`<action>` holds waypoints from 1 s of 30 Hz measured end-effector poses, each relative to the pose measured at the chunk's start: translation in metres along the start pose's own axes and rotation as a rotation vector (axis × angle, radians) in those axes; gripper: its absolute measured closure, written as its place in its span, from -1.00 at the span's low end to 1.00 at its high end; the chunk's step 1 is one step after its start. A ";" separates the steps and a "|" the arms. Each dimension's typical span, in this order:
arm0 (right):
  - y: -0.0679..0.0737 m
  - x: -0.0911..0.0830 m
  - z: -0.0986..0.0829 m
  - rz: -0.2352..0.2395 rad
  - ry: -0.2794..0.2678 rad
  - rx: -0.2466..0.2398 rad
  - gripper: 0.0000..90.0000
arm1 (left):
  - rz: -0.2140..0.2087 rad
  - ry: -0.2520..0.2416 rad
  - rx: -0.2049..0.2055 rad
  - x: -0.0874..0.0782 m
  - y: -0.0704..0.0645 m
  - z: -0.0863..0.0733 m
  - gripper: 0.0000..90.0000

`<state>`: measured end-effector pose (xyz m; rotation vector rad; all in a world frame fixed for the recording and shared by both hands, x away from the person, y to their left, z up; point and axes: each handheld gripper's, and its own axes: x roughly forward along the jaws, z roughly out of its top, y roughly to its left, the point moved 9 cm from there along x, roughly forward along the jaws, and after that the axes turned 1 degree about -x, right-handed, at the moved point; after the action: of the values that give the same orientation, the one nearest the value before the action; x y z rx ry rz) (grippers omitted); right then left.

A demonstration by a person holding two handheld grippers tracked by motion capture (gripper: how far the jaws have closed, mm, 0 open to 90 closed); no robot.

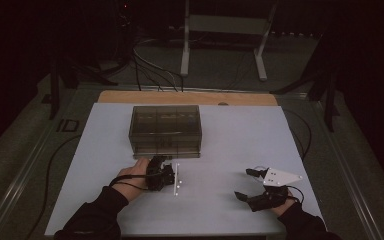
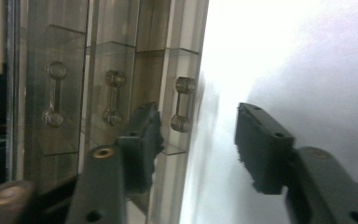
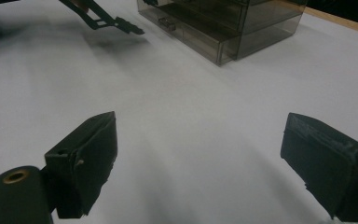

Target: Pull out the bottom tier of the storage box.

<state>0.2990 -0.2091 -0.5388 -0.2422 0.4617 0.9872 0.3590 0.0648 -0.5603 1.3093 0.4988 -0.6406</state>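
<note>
A white bench filled most of the room's lit area, with a wooden strip showing along its far edge. On it, toward the far left of centre, stood a smoke-tinted clear plastic drawer chest, its drawer fronts facing the person so the pulls could be reached from the near side. From the left gripper's camera the chest showed stacked drawers, each with a small clear bar handle; the lowest handle sat closest to the bench surface. Through the tinted walls no contents could be made out, so the drawers looked empty, though that was hard to confirm.

The left gripper, held in the person's left hand, lay just in front of the chest's lower left corner, turned on its side, seemingly lined up for the bottom handle. Its jaws stood apart, one close beside that handle, gripping nothing.

The right gripper rested well apart from the chest at the near right of the bench, apparently waiting. Its jaws were spread wide over bare bench, holding nothing.
</note>
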 end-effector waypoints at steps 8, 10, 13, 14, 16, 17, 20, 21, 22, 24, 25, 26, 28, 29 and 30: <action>0.000 0.000 0.000 -0.002 0.000 0.003 -0.76 | -0.125 -0.082 -0.094 -0.012 0.001 0.000 -0.57; 0.000 0.000 0.000 -0.003 0.000 0.002 -0.76 | -0.146 -0.098 -0.114 -0.015 0.002 -0.001 -0.63; 0.000 0.000 0.000 -0.002 0.001 0.003 -0.76 | -0.204 -0.113 -0.149 -0.019 0.003 -0.002 -0.83; 0.000 0.000 0.000 -0.001 0.000 0.003 -0.76 | -0.241 -0.124 -0.157 -0.021 0.002 -0.003 -0.95; 0.000 0.000 0.000 -0.002 0.001 0.002 -0.76 | -0.270 -0.139 -0.172 -0.025 0.004 -0.005 -0.98; 0.000 0.000 0.000 -0.001 0.001 0.003 -0.76 | -0.280 -0.150 -0.178 -0.026 0.004 -0.005 -1.00; 0.000 0.000 0.000 -0.001 0.001 0.002 -0.76 | -0.292 -0.171 -0.203 -0.032 0.009 -0.008 -1.00; 0.000 0.001 0.000 0.000 0.001 0.002 -0.76 | -0.299 -0.176 -0.206 -0.034 0.010 -0.009 -1.00; 0.000 0.001 0.000 0.000 0.002 0.002 -0.76 | -0.310 -0.183 -0.209 -0.035 0.010 -0.010 -1.00; 0.001 0.001 0.000 0.000 0.001 0.003 -0.76 | -0.336 -0.193 -0.228 -0.039 0.011 -0.012 -1.00; 0.001 0.001 0.000 0.001 0.002 0.003 -0.76 | -0.337 -0.194 -0.234 -0.040 0.013 -0.014 -1.00; 0.001 0.001 0.000 0.001 0.001 0.003 -0.76 | -0.342 -0.199 -0.236 -0.041 0.013 -0.015 -1.00; 0.001 0.001 0.000 0.001 0.002 0.004 -0.76 | -0.348 -0.210 -0.252 -0.044 0.016 -0.016 -1.00; 0.001 0.001 0.000 0.001 0.002 0.004 -0.76 | -0.361 -0.219 -0.259 -0.046 0.016 -0.017 -1.00; 0.001 0.001 0.000 0.002 0.001 0.004 -0.76 | -0.368 -0.224 -0.265 -0.048 0.018 -0.018 -1.00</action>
<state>0.2989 -0.2082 -0.5392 -0.2385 0.4644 0.9878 0.3370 0.0921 -0.5190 0.8885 0.6226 -0.9794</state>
